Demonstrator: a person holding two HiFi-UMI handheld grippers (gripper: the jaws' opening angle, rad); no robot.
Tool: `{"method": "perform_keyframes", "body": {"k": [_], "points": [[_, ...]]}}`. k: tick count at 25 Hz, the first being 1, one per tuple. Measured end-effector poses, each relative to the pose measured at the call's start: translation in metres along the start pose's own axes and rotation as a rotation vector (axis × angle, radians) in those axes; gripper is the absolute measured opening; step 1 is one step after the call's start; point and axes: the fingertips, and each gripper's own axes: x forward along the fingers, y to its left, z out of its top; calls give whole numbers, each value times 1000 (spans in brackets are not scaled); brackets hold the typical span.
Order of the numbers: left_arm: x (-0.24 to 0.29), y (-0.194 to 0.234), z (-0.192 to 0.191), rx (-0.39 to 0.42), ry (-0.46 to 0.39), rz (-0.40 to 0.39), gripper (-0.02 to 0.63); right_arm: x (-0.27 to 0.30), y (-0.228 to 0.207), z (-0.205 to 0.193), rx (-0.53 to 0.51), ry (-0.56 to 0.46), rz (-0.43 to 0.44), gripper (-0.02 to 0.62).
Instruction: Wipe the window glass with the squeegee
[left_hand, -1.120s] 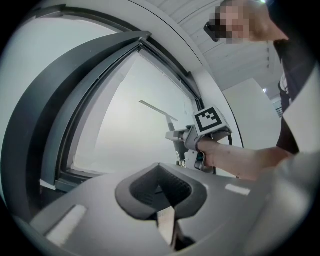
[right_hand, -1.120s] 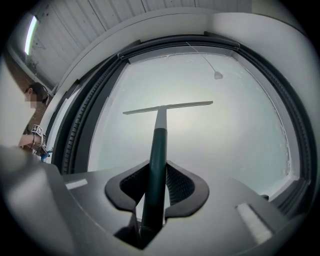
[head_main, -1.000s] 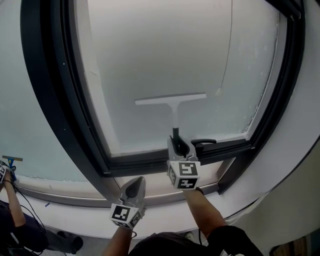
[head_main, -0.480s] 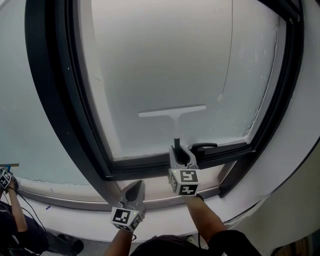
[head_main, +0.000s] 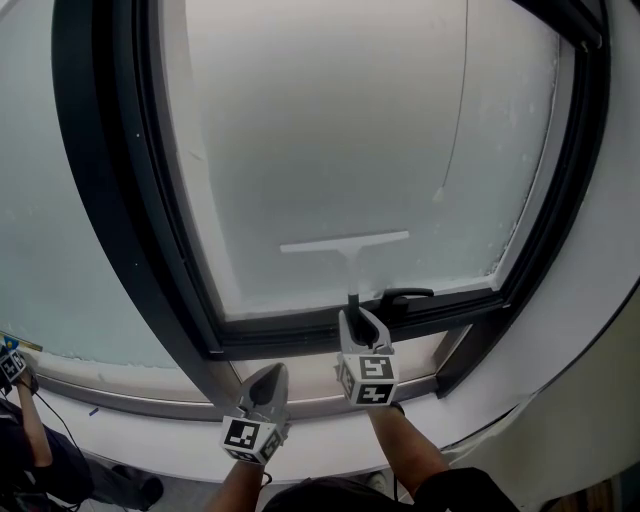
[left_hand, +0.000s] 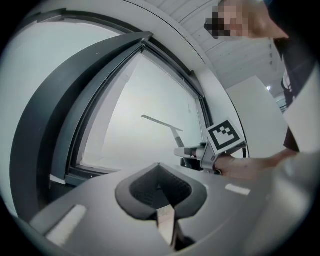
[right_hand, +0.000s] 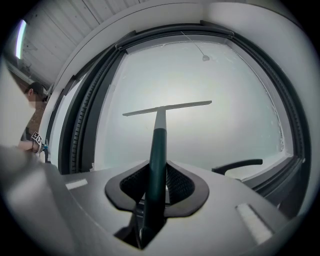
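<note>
Squeegee (head_main: 345, 243) against frosted window glass (head_main: 330, 130)

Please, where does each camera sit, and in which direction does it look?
Head view: on the person's head, facing the window glass; left gripper and right gripper show.
Left gripper view: on the left gripper, looking over its shut jaws toward the right gripper.
Right gripper view: on the right gripper, looking along the clamped squeegee.
All three share the squeegee.
</note>
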Motion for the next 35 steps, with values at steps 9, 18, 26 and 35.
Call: {"method": "perform_keyframes", "body": {"k": [9, 18, 26, 35], "points": [[-3, -1, -11, -51, 22, -14, -2, -2, 2, -26, 28, 44, -15, 87], [-7, 2, -6, -48, 19, 12, -2, -7, 3, -49, 44, 78, -21, 87], [-6, -14, -14, -56, 36, -8, -2, -18, 4, -61, 61, 104, -15, 87], [-12, -22, -21, -80, 60, -30, -2, -25, 6, -75, 65, 148, -16, 87]]}}
